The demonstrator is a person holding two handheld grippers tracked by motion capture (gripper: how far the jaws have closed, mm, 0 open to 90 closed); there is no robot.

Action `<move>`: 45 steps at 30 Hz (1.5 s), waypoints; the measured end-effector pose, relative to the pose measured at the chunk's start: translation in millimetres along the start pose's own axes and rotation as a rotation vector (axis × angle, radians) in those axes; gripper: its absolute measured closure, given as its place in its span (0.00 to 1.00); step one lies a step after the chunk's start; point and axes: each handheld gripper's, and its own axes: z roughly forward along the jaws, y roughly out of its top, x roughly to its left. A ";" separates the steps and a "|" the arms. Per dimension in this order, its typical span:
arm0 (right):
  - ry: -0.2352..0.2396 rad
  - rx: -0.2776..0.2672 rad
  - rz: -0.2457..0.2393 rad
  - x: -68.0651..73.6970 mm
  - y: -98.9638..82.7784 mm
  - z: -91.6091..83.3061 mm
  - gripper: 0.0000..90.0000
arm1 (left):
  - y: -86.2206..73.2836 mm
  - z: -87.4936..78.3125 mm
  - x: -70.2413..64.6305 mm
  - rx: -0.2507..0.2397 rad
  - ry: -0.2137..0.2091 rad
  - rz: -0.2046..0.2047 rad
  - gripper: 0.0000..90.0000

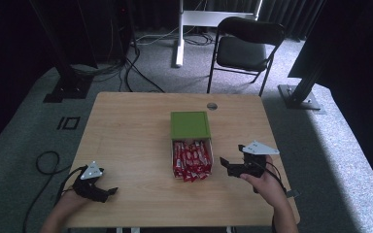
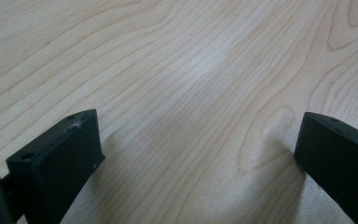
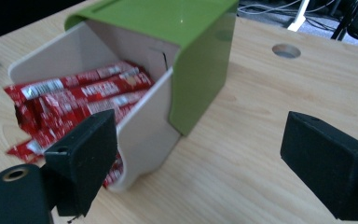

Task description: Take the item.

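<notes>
Two tools low over desk (image 1: 126,126): left tool (image 1: 108,193) at seven o'clock, gaping wide; right tool (image 1: 225,164) wide, just beside box (image 1: 190,125) of bars (image 1: 191,159).

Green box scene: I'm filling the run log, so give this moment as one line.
left gripper: open, over bare table | right gripper: open, beside green box | red wrapped bars: spilling from box's open end

I see a green box (image 1: 190,124) with a pale cream inner tray (image 3: 142,135), near the middle of the table. The snack bars (image 1: 191,159) spilling from it are red with white lettering. The table (image 1: 126,145) is light wood with wavy grain. Both my left gripper (image 1: 108,193) and right gripper (image 1: 226,165) are black, each topped with a grey plate.
</notes>
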 end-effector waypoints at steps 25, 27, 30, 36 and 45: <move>0.119 -0.030 -0.045 58.1 37.6 44.4 0.12 | 0.0 0.1 0.1 -0.001 0.000 0.000 0.02; 0.123 -0.022 -0.059 63.0 38.3 49.4 0.12 | 0.0 0.0 0.1 0.000 0.000 0.000 0.02; 0.129 -0.012 -0.061 70.1 39.2 56.2 0.12 | 0.0 0.0 0.1 -0.001 0.001 0.001 0.02; 0.091 0.022 -0.043 78.3 38.1 73.6 0.18 | 0.0 0.0 0.1 -0.001 0.001 0.001 0.02; 0.056 0.021 -0.057 82.8 36.2 85.9 0.45 | 0.0 0.0 0.1 0.000 0.000 0.001 0.02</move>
